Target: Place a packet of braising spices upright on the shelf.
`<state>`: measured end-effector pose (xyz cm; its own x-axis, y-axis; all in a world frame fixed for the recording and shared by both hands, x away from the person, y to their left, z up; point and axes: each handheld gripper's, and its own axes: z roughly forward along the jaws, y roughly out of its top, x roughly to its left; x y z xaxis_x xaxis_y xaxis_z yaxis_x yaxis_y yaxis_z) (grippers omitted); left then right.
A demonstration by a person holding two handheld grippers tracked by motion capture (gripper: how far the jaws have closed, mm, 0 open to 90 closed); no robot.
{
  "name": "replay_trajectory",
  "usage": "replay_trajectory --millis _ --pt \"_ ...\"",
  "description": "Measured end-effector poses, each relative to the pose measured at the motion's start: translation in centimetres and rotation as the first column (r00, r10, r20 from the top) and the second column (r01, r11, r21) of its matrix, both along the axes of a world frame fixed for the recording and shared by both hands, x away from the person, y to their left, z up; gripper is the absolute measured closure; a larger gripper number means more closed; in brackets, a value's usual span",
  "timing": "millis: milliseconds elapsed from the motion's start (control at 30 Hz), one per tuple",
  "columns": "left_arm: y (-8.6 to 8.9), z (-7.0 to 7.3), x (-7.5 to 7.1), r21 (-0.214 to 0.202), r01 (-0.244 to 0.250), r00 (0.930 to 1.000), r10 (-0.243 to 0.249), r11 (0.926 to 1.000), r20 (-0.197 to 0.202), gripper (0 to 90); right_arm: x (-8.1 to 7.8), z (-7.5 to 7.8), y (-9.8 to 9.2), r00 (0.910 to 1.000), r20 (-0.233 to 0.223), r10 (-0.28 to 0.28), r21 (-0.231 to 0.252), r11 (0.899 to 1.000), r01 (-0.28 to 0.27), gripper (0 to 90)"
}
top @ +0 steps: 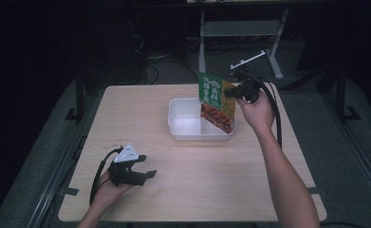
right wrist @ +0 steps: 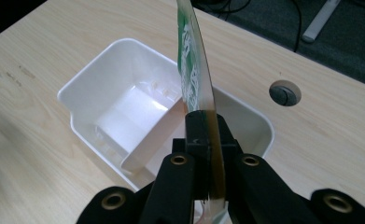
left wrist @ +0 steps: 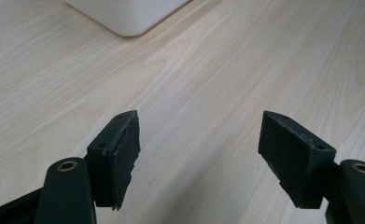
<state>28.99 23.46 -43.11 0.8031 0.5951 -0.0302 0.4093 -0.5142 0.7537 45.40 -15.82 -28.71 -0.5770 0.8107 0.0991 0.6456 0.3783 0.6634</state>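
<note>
A flat green food packet [top: 215, 100] with white lettering and a picture of a red dish hangs over the right part of a white plastic bin [top: 179, 127]. My right gripper [top: 234, 91] is shut on the packet's right edge. In the right gripper view the packet [right wrist: 196, 74] stands edge-on between the closed jaws, above the bin [right wrist: 91, 84], which has a divider inside. My left gripper [top: 146, 165] rests low near the table's front left, open. In the left gripper view its pads [left wrist: 124, 149] stand wide apart over bare wood.
The light wooden table [top: 140, 109] has a round cable hole [right wrist: 285, 93] just beyond the bin. A corner of the bin [left wrist: 124, 18] lies far ahead of the left gripper. Dark floor, cables and a white metal stand [top: 240, 33] sit behind the table.
</note>
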Motion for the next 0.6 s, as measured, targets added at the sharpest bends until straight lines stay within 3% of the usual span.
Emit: replay_trajectory --millis 167,600 --pt "-0.1 0.0 0.0 0.0 -0.001 1.0 0.001 1.0 0.0 29.1 -0.2 -0.1 -0.3 0.9998 -0.02 -0.003 -0.024 1.0 0.002 89.3" --pt "-0.2 0.0 -0.1 0.003 0.003 1.0 -0.003 1.0 -0.001 29.1 -0.3 -0.7 -1.4 0.9986 -0.043 -0.029 -0.03 0.999 0.028 89.2"
